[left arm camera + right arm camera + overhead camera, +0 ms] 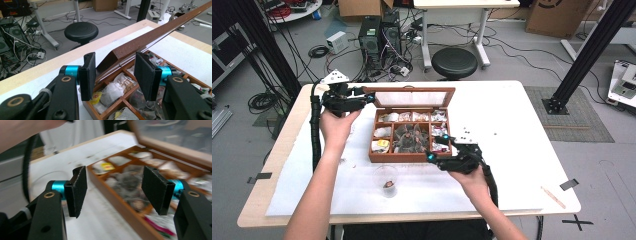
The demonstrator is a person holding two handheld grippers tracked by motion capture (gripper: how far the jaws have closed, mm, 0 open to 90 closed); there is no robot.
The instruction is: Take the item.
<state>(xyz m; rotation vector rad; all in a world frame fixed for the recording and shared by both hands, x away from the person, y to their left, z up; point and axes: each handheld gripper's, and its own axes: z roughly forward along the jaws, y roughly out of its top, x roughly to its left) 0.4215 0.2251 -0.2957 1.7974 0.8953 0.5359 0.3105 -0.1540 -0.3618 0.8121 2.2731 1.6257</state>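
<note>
Two claws open: left gripper (pixel 115 75) straddles lid (pixel 150 37) corner, not squeezing; right gripper (pixel 114 192) above box (pixel 117 202) front. Lid may drop shut.

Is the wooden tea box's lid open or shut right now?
Open: the lid stands raised behind the wooden box, its compartments of tea bags exposed; the left gripper straddles the lid's corner.

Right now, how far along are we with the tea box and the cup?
Done: the tea box lid stands raised, and the clear cup near the table's front edge already holds something small and dark. In hand: the left claw, open, brackets the lid's corner without clamping it; the right claw, open and empty, hovers at the box's front edge. Left: by my guess, picking from the compartments.
</note>
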